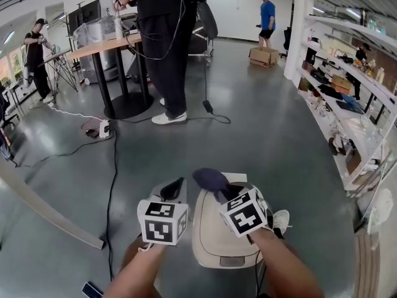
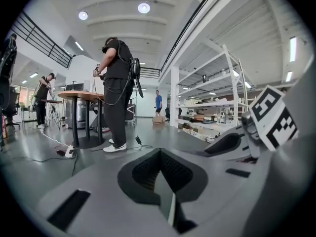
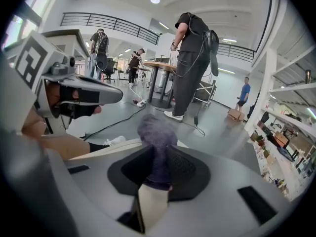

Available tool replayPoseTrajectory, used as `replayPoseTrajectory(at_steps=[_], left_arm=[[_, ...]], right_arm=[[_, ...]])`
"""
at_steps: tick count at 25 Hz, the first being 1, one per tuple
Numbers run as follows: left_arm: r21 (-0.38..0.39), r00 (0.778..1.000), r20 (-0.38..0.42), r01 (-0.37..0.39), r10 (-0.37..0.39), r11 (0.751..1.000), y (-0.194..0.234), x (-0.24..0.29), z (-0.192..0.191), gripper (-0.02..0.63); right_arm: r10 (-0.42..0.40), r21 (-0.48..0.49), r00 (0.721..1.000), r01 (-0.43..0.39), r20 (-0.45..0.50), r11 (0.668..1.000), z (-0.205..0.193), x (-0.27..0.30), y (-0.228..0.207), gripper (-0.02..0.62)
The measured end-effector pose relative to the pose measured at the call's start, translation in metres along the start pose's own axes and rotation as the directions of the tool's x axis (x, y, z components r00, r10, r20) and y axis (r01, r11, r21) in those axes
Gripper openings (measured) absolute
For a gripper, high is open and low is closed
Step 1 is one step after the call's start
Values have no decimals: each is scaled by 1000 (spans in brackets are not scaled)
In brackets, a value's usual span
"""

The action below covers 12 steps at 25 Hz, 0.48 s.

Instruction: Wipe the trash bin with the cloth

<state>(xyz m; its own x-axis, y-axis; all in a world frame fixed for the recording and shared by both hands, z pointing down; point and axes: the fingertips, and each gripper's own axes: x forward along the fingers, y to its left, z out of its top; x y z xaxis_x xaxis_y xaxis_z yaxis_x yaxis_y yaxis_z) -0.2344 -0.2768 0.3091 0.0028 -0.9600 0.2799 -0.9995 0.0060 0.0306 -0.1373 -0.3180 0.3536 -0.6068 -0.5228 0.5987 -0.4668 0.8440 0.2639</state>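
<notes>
A beige trash bin (image 1: 214, 241) with a closed lid stands on the floor right below me. My right gripper (image 1: 220, 193) hovers over the bin's far edge, shut on a dark purple cloth (image 1: 209, 179) that bunches out beyond its jaws. In the right gripper view the cloth (image 3: 156, 141) sticks up between the jaws of the right gripper (image 3: 157, 154), with the bin's rim (image 3: 116, 149) just behind it. My left gripper (image 1: 175, 186) hangs beside the bin's left side, jaws together and empty. The left gripper (image 2: 159, 155) shows nothing between its pads in its own view.
A person in black (image 1: 166, 42) stands at a round-legged table (image 1: 102, 45) ahead. Cables (image 1: 113, 166) and a power strip (image 1: 102, 129) lie on the grey floor at left. Shelving (image 1: 347, 98) with clutter lines the right side. A cardboard box (image 1: 263, 56) sits far back.
</notes>
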Motion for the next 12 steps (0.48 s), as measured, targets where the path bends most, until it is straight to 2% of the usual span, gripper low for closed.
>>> replayPoseTrajectory(at_steps=[3,7,12], left_arm=[[0,1000,-11,20,-20,1000,-7,1,-2,-3],[-53,998,-10,55,-55,997,-11,1,-5,-3],[-71,999,-14,44,-45,997,-6,2,-7,-3]], right_arm=[[-4,17,1000,4,-3,1000,-1,0,0,84],[-5,46,1000,4,2,999,-5,3,-4,84],[-24,105,999,26,-21,994,-19,1,-23,84]])
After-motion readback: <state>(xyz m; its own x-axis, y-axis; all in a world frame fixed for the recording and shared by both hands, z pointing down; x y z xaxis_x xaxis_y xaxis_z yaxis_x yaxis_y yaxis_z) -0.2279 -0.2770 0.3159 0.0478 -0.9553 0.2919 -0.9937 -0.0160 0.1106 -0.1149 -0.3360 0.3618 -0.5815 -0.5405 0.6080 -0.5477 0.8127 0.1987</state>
